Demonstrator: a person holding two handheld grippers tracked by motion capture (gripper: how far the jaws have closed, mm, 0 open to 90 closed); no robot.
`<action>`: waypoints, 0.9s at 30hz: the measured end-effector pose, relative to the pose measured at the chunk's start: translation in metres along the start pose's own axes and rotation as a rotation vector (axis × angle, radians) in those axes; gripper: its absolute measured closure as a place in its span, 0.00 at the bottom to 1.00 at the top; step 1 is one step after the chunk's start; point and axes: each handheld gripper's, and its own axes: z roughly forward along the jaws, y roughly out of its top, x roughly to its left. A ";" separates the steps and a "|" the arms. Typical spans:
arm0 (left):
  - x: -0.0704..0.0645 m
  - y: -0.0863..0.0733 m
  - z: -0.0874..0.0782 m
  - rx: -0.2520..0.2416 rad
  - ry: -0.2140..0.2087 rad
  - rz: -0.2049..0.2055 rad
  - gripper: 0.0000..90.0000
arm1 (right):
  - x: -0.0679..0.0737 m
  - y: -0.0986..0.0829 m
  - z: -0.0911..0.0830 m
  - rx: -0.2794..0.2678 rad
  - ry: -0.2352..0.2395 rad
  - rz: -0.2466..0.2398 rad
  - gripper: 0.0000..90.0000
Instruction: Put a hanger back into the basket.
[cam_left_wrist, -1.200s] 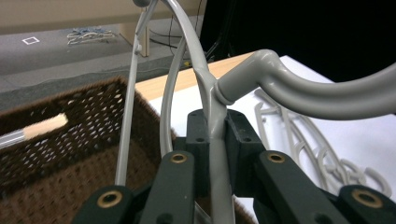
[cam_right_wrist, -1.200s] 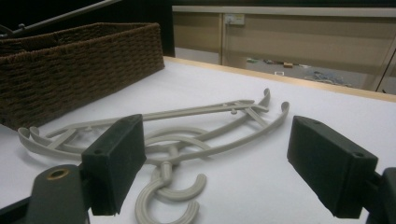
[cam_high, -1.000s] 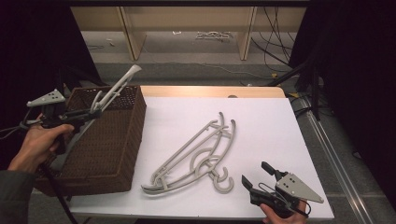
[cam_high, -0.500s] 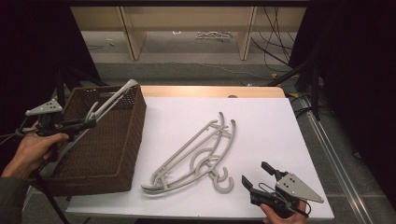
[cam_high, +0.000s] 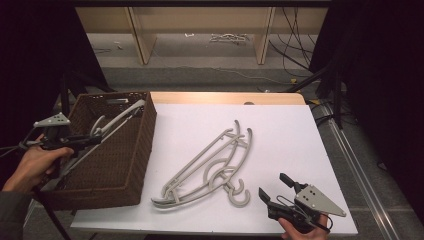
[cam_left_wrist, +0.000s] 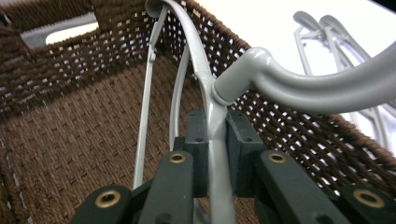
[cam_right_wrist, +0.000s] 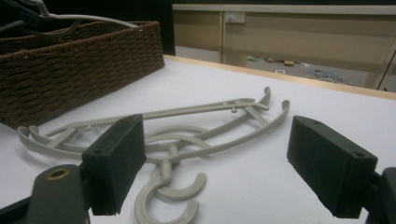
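Gripping a hanger over the basket, left gripper stays clear of stacked hangers; right gripper gapes at the table's near edge

the basket was woven of dark brown fibre, rough and matt, with small open gaps in its walls. the hanger in it looked like smooth grey plastic with a light sheen. the hangers on the table looked like the same kind of plastic, pale and rather matt. the table top was white, smooth and matt, and its far edge looked like light wood. the pads of the right gripper were black, matt and rubber-like. the left gripper had dark matt plastic links with small brass-coloured rivets.
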 end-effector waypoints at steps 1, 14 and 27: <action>0.000 0.000 0.000 0.000 0.000 0.000 0.89 | 0.000 0.000 0.000 0.000 0.000 0.000 0.23; -0.004 -0.011 0.034 0.211 0.010 0.057 0.88 | 0.000 0.000 0.000 0.004 0.000 -0.003 0.23; -0.006 -0.015 0.029 0.204 0.026 0.028 0.74 | 0.000 0.000 0.000 0.003 -0.001 -0.003 0.23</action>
